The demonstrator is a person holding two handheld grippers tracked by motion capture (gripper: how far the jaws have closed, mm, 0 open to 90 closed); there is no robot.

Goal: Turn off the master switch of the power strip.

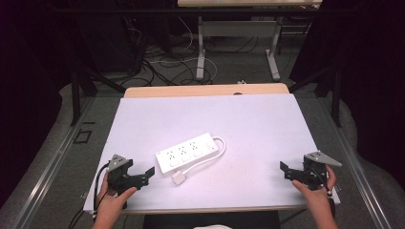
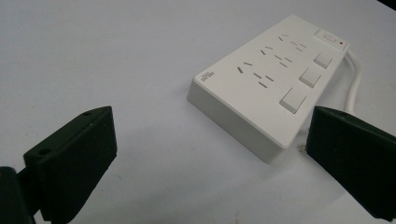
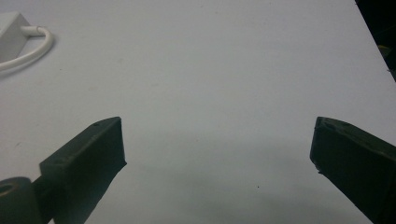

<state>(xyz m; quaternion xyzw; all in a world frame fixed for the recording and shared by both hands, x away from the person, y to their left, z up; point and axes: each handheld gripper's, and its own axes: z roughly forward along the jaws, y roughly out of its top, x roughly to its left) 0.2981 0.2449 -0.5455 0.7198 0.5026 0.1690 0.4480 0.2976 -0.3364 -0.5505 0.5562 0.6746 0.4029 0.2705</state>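
Left gripper view looks along the left gripper (image 2: 210, 154), its 2 jaws spread wide and empty so the white 3-outlet power strip (image 2: 271, 79) lying just ahead on the table (image 2: 93, 46) can fit between them.

L hand (image 1: 111, 202) comes in from the bottom edge at the near-left, wrapped round the back of the left gripper (image 1: 152, 172), which points right and slightly away from the person. Its fingers (image 2: 74, 158) stand wide apart, nothing between the pads. Grey three-cornered plate on top, cable trailing off by the wrist. R hand (image 1: 313, 191) enters at the near-right, holding the right gripper (image 1: 284, 171), aimed left toward the middle. Fingers (image 3: 88, 158) also spread wide, no grip. Both grippers sit low, close over the worktop, well apart from each other.
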